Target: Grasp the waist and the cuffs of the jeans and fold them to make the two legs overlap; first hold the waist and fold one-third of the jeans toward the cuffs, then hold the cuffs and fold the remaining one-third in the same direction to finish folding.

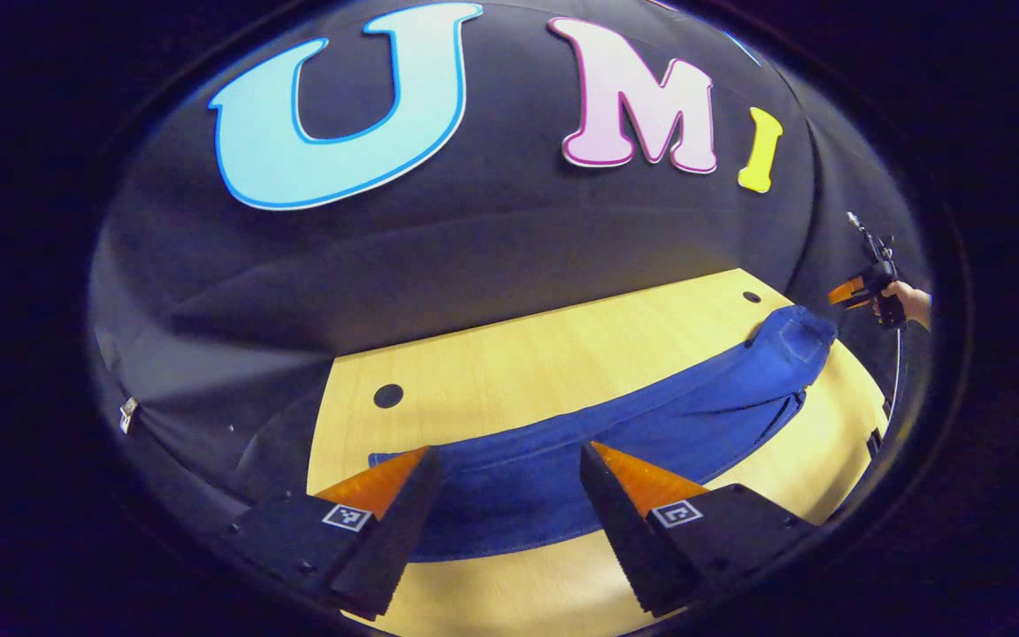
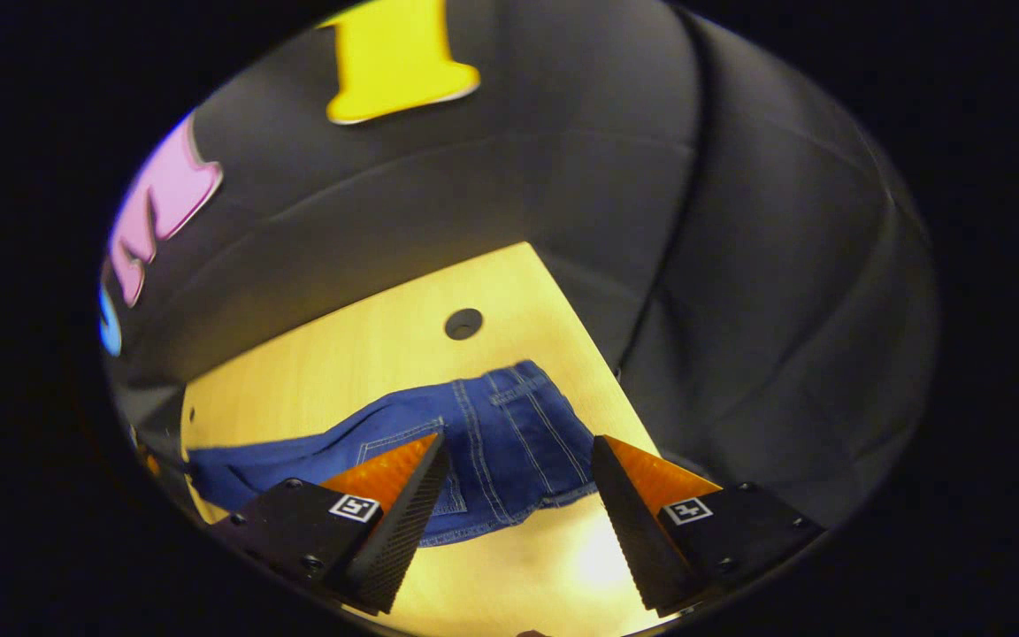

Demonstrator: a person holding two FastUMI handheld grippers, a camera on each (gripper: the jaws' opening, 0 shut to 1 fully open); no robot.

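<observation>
On the light wooden table the jeans are lying flat and stretched out lengthwise, their long axis running along the tabletop from one side to the other. In the left gripper view the legs are reaching toward the camera, with the cuff end spreading wide just beyond the left gripper, while the waist end is pointing away toward the far right corner of the table. The left gripper is hovering above the cuffs with its jaws standing wide apart, and nothing is sitting between its fingers. A round hole is showing in the tabletop near the cuff end, and another is lying close to the waist.

Far off at the right edge of that same view, a hand is holding the right gripper just past the waist of the jeans, apart from the fabric.

In the right gripper view the waist end, with its pocket stitching and belt loops, is lying just ahead of the right gripper, and the legs are trailing off to the left across the table. Its jaws are also gaping wide, gripping nothing, with the denim showing between the two fingers but lower down on the table.
</observation>
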